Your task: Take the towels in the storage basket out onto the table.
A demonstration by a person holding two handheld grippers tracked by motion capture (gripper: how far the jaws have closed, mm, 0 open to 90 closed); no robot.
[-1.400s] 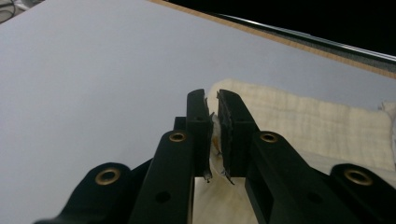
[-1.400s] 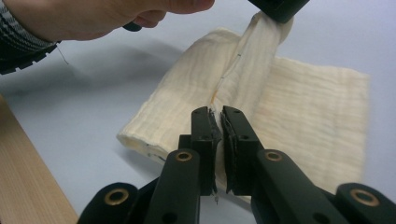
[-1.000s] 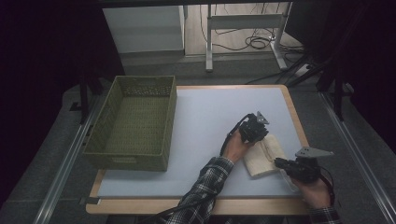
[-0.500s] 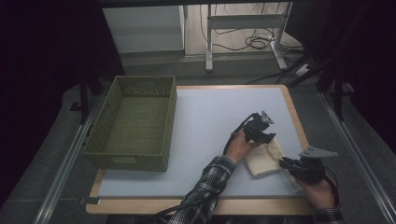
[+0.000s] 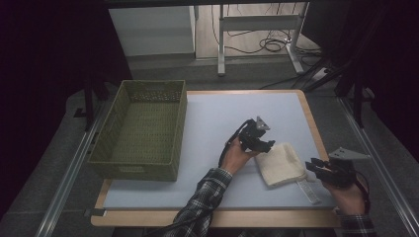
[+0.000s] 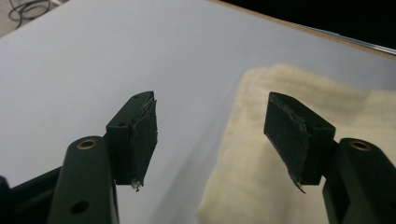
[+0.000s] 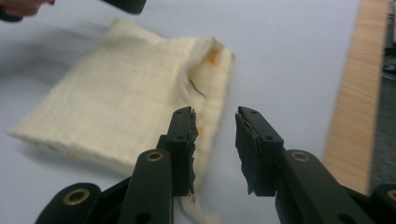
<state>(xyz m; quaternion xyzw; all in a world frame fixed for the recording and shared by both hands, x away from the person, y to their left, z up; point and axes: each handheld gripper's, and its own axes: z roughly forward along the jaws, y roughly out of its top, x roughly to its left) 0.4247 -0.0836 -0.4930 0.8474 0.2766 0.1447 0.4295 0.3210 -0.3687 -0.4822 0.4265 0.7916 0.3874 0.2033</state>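
Both tongs have just been opening, and we hold nothing in either. Our left gripper stands with its jaws well apart over the left edge of the folded cream cloth, one jaw above bare bench and the other above the fabric, no pad pressing on it. Our right gripper sits at the cloth's right edge with a narrower gap between its jaws, and the cloth's hem lies just beyond them, untouched.

By size, we see first the bench, a pale grey top with a wooden border. Next comes the green woven basket, filling the bench's left side, well apart from our hands. Then the cloth, lying flat near the right edge toward the near right corner. Smallest is its white label, which trails from the cloth toward the near edge.
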